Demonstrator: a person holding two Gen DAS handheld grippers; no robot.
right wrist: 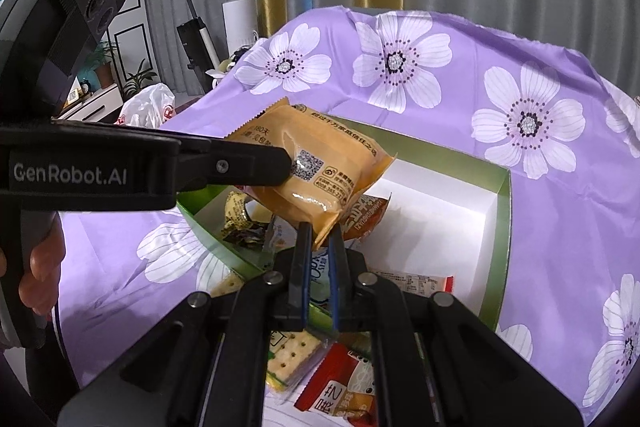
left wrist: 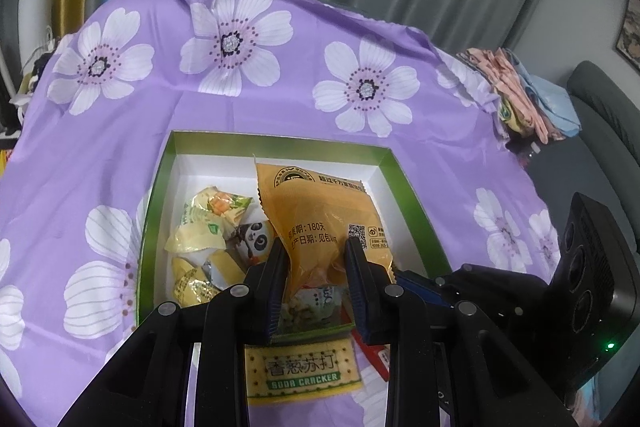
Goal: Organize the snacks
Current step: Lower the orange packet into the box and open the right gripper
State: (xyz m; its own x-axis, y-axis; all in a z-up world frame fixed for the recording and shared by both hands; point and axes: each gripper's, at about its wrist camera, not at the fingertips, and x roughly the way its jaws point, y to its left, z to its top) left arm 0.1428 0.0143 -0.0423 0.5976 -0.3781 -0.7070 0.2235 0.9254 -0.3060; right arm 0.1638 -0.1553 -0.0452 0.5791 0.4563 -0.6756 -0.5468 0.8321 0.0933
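Purple floral cloth (left wrist: 280,99); orange packet (right wrist: 316,163) between both grippers' fingers (right wrist: 336,239).

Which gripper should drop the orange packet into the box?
Left. The left gripper is clamped across the orange packet, holding it above the box. The right gripper only pinches the packet's corner seam, so it should let go first.

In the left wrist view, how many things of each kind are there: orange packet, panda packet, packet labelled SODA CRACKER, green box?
orange packet: 1
panda packet: 1
SODA CRACKER packet: 1
green box: 1
Total: 4
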